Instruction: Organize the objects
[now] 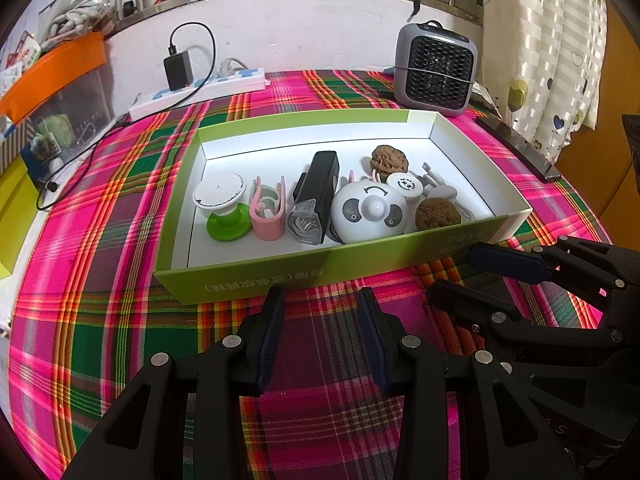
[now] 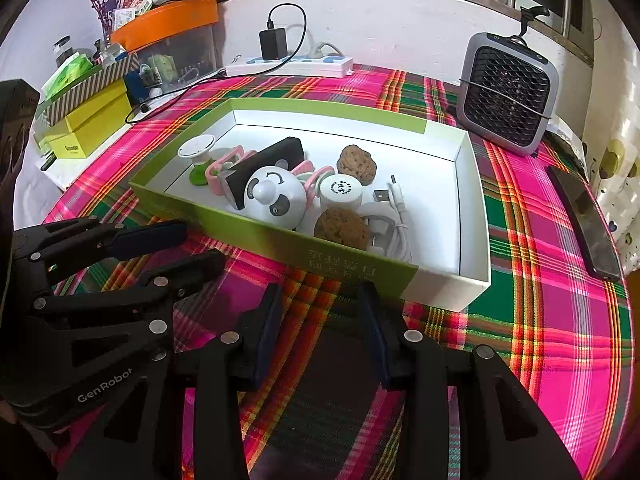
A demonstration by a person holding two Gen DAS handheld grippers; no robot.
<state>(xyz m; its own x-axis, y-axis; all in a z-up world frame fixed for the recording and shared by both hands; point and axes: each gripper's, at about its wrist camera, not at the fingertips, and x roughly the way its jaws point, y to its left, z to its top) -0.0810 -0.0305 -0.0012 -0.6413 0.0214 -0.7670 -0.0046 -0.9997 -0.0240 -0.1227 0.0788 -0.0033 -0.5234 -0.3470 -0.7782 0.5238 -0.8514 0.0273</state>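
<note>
A green-and-white cardboard box (image 1: 280, 276) lies on the plaid tablecloth. Inside it lie a green-footed white stamp (image 1: 222, 208), a pink clip (image 1: 267, 212), a black bike light (image 1: 316, 196), a panda-faced round gadget (image 1: 370, 210), two walnuts (image 1: 389, 159) (image 1: 437, 214), a white round cap (image 1: 405, 186) and a white cable (image 2: 394, 216). My left gripper (image 1: 320, 296) hovers open over the cloth just before the box's front wall, nothing between its fingers. My right gripper (image 2: 320, 290) is open and empty beside it, near the box's front right corner.
A grey mini fan (image 1: 436, 68) stands behind the box at the right. A white power strip (image 1: 200, 90) with a black charger lies along the wall. A dark phone (image 2: 584, 220) rests at the right table edge. Yellow boxes (image 2: 88, 124) and an orange-lidded bin (image 2: 168, 20) crowd the left.
</note>
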